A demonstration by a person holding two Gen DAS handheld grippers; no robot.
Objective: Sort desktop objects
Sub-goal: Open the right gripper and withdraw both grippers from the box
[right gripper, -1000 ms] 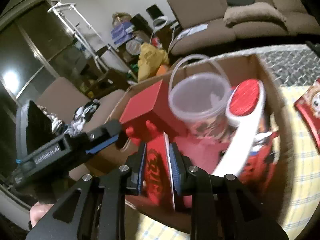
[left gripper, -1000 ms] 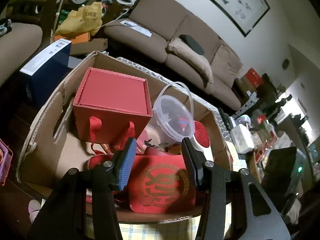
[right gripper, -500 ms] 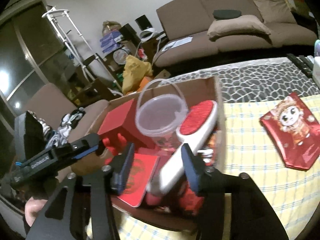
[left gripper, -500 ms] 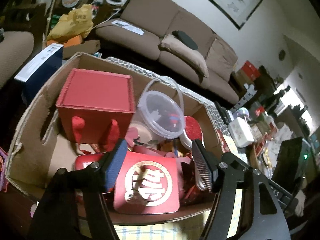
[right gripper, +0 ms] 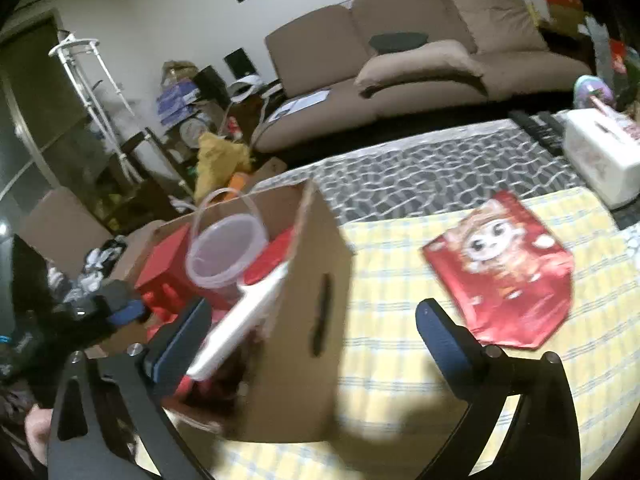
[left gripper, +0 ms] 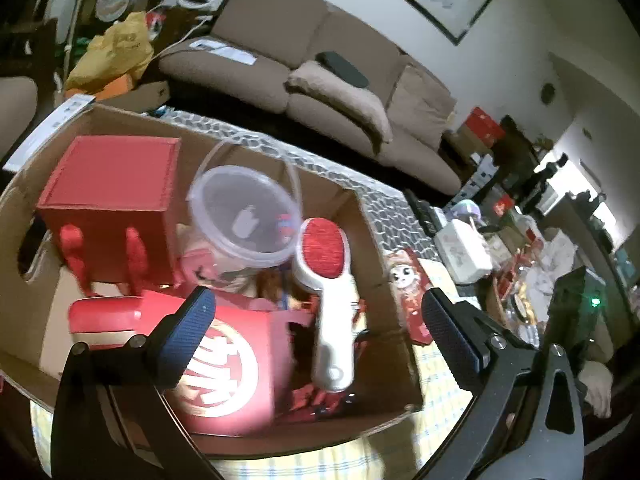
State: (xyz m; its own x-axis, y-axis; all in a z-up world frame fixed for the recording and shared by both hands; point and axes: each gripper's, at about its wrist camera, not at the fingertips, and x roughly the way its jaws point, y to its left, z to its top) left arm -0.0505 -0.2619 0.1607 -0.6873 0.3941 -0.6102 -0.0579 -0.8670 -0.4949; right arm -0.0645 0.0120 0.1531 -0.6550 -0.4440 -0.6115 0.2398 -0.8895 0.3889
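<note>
Cardboard box [left gripper: 372, 240]: plain brown corrugated board, matt. Inside it, the lidded tub [left gripper: 244, 216] is clear, glossy plastic; the brush [left gripper: 330, 316] has a smooth white plastic handle and red napped pad. Beside the box, the red pouch [right gripper: 504, 272] is glossy film on a checked woven tablecloth [right gripper: 400, 360].

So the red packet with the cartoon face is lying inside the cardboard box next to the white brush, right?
Not quite. The red packet lies outside the cardboard box, flat on the yellow checked cloth beside it, as the right wrist view shows. The white brush is indeed in the box.
</note>
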